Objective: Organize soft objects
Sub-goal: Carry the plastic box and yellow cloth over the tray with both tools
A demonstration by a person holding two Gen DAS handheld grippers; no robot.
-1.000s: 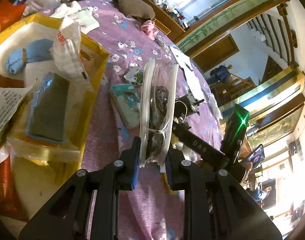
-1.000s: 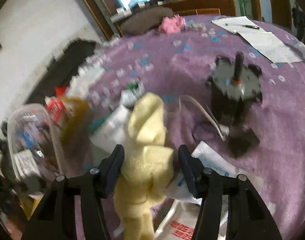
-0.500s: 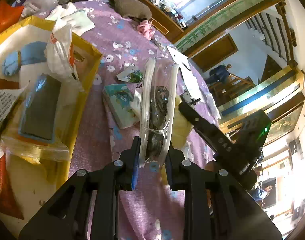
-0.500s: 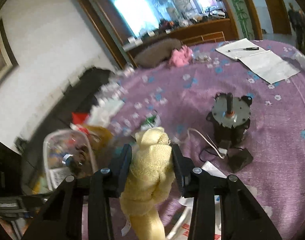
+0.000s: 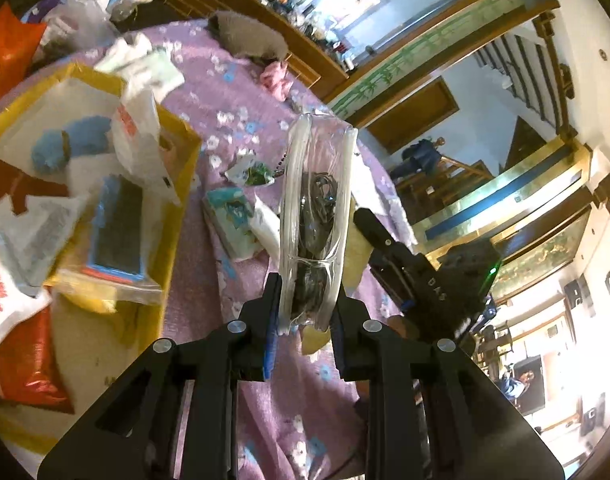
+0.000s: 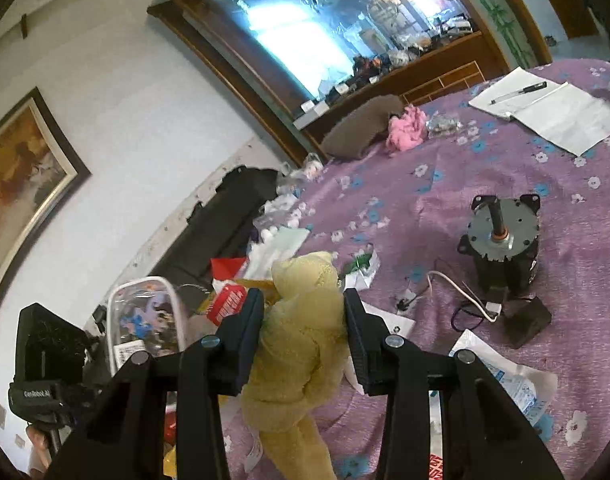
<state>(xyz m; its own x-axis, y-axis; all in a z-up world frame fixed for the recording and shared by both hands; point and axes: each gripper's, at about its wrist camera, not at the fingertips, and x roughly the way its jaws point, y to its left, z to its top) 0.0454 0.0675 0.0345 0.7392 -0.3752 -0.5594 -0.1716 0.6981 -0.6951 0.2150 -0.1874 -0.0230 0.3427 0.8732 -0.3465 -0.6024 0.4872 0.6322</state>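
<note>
Both hands loaded. Left gripper (image 5: 307, 304) is clamped on a clear zip pouch (image 5: 317, 216) with dark cables inside, held upright on edge, long axis running straight out from the fingers. Right gripper (image 6: 303, 320) is squeezed on a yellow knitted cloth (image 6: 301, 344), bunched top poking above the fingers, tail hanging down toward the purple floral table (image 6: 445, 200). Landmark: the yellow bag (image 5: 177, 184), open at the table edge, already holding a blue fluffy item (image 5: 71, 146) and a bagged grey sponge (image 5: 117, 228). Key relation: in the left wrist view that bag lies left of the pouch, and the right gripper (image 5: 425, 276) sits on the pouch's far side, away from the bag. So the cloth has to cross past the pouch, or the pouch gets out of the way; the left hand is the nearer one to the bag. My read: the cloth is the soft item bound for the bag, the pouch probably is not. Versus 1 s ago: the right gripper has closed from loose to firm on the cloth and lifted clear of the table, view tilted up toward the mirror; the left grip is unchanged, only slightly raised. The motor (image 6: 501, 240) sits right of the cloth, well apart from the bag, not in the path.
</note>
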